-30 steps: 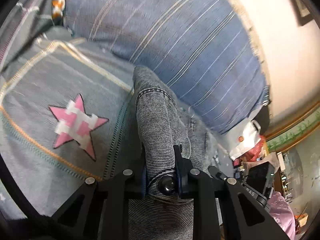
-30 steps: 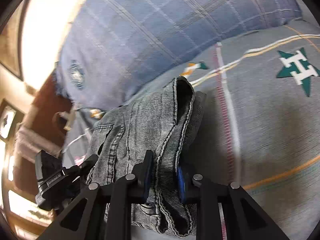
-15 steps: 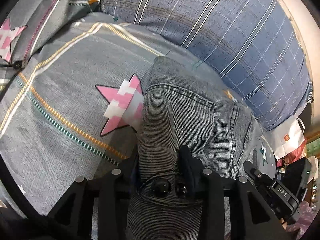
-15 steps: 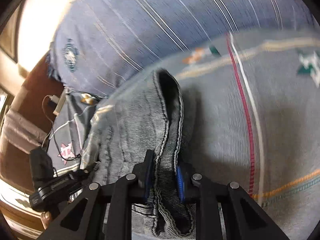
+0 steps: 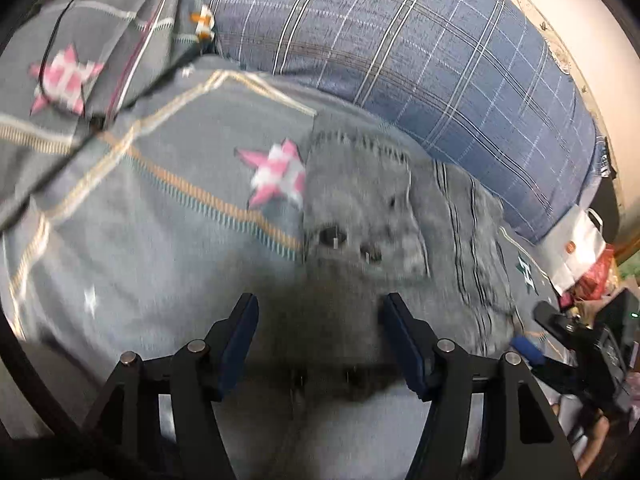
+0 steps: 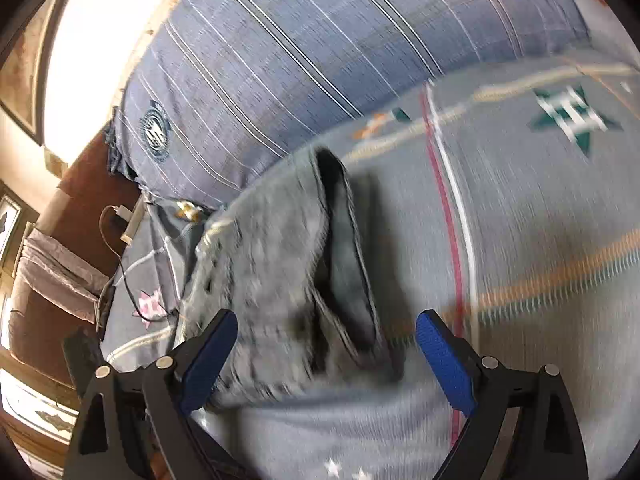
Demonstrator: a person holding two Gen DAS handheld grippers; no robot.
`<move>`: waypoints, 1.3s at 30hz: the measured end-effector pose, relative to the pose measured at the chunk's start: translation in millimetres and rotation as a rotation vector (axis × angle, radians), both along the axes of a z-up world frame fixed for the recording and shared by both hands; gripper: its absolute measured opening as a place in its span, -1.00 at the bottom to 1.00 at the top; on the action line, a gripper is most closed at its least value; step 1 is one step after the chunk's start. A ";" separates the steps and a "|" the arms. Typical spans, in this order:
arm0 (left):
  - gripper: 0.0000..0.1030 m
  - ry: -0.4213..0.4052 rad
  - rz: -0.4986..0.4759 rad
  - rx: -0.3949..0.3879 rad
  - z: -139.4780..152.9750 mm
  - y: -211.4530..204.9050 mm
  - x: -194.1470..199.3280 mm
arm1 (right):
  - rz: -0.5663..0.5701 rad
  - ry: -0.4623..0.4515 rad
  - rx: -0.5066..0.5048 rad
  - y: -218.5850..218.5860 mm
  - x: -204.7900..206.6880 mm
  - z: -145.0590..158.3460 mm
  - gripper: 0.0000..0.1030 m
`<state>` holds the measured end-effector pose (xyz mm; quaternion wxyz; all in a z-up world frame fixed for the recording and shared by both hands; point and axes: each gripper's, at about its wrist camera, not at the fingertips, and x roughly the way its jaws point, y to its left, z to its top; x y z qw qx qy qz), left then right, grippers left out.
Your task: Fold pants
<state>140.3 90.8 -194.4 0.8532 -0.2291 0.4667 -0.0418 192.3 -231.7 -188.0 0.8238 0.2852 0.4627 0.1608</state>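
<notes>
One pair of pants (image 5: 360, 216) is lying folded mid-frame on the bed (image 5: 120, 248). The left claw (image 5: 320, 336) and right claw (image 6: 326, 354) are both gaping wide, gripping nothing.

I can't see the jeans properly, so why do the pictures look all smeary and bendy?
Left wrist view: motion blur smears the jeans and the pink star; the fisheye lens bends the plaid pillow. Right wrist view: the jeans and bedsheet streak too, with bright glare on the wall.
</notes>
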 end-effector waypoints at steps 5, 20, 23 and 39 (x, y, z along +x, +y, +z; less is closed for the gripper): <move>0.28 0.016 0.008 -0.001 -5.1 -6.4 5.5 | 0.005 0.115 -0.003 6.9 2.5 -28.4 0.27; -0.24 -0.001 -0.074 0.176 -2.5 -23.7 9.9 | 0.057 -0.022 -0.213 40.1 -30.5 2.1 -0.58; -0.19 -0.011 -0.064 0.208 -0.3 -25.7 10.5 | 0.048 0.084 -0.140 32.6 -15.9 -32.2 -0.42; 0.46 -0.148 -0.059 0.204 80.9 -5.9 32.0 | 0.014 -0.012 -0.080 1.4 -18.6 27.7 0.50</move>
